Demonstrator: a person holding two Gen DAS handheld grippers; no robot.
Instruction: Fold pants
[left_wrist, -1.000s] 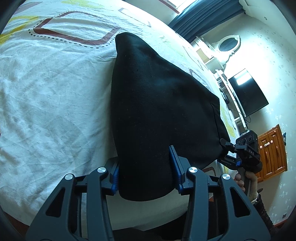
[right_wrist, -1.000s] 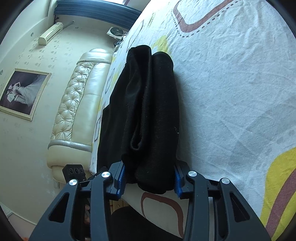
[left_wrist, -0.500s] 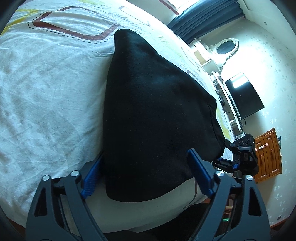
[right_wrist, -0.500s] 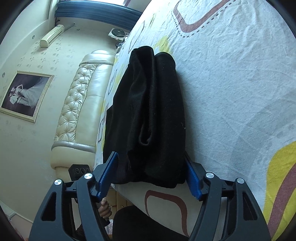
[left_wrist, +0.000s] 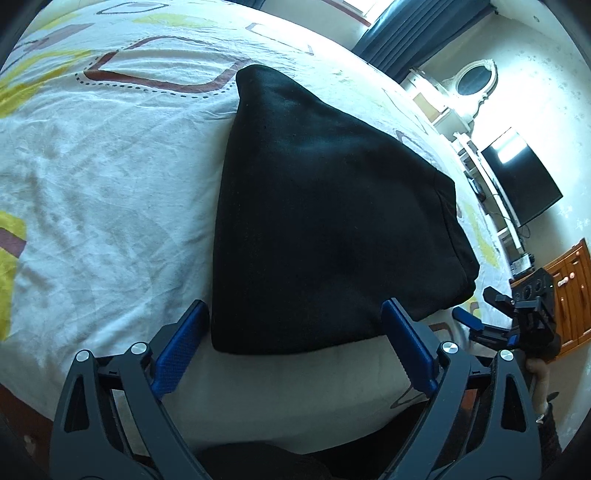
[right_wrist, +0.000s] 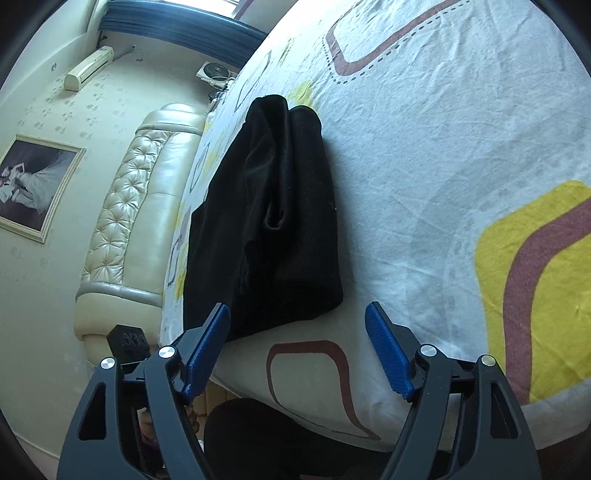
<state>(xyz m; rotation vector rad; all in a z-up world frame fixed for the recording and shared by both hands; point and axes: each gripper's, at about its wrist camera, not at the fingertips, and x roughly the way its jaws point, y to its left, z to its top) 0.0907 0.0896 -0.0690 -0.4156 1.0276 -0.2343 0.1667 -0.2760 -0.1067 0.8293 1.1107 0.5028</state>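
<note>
Spread wide, the left gripper (left_wrist: 295, 343) in the left wrist view has its blue pads (left_wrist: 177, 347) flanking the near edge of the folded black pants (left_wrist: 325, 229) with nothing clamped between them. One pad sits just beside the near left corner of the pants; the other overlaps their near edge further right. The pants lie flat on the white patterned bedspread (left_wrist: 103, 206), close to the edge of the bed nearest the camera, as a dark, roughly wedge-shaped bundle that narrows away from the gripper. Beyond the far right corner of the pants, the right gripper (left_wrist: 476, 325) shows at the bed's edge, apart from the cloth. Behind it stand a dark television (left_wrist: 521, 184) and a wooden cabinet (left_wrist: 569, 295).

From the right wrist view, the right gripper (right_wrist: 299, 347) is also wide open and holds nothing. Its pads (right_wrist: 388, 350) straddle the near end of the pants (right_wrist: 273, 229), with bare bedspread (right_wrist: 443, 147) showing between the cloth and the right pad. The pants show stacked folded layers along this side. Left of the pants, a cream tufted headboard (right_wrist: 125, 221) runs along the bed, and a framed picture (right_wrist: 33, 184) hangs on the wall beyond it.
</note>
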